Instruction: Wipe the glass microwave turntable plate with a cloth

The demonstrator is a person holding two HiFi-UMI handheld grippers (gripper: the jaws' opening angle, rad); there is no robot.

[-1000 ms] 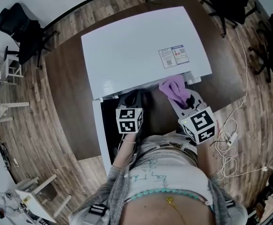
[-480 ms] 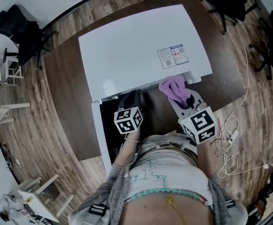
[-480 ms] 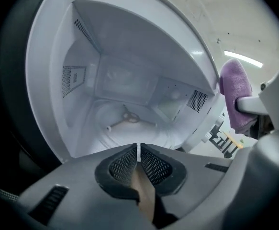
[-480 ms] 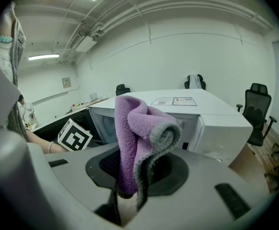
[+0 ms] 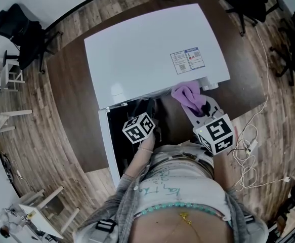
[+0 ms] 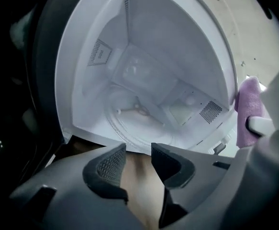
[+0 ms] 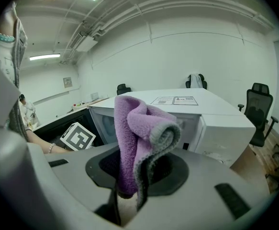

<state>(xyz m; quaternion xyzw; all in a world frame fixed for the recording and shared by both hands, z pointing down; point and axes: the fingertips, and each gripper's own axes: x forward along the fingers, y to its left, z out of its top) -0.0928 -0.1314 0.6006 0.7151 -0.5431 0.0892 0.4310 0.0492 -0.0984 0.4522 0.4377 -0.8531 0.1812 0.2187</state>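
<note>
turntable plate (image 6: 126, 128): flat on the floor inside the microwave (image 5: 147, 49), straight ahead of the left gripper (image 6: 138, 159).
left gripper: nearer, at the microwave's open mouth; fingers just opened, nothing between them.
right gripper (image 7: 137, 169): outside the microwave, fingers clamped on the purple cloth (image 7: 139, 128).

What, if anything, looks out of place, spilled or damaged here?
Nothing stands out. The microwave sits on the table with its door open. Its cavity shows no spill or damage. The purple cloth is clamped in the right gripper.
</note>
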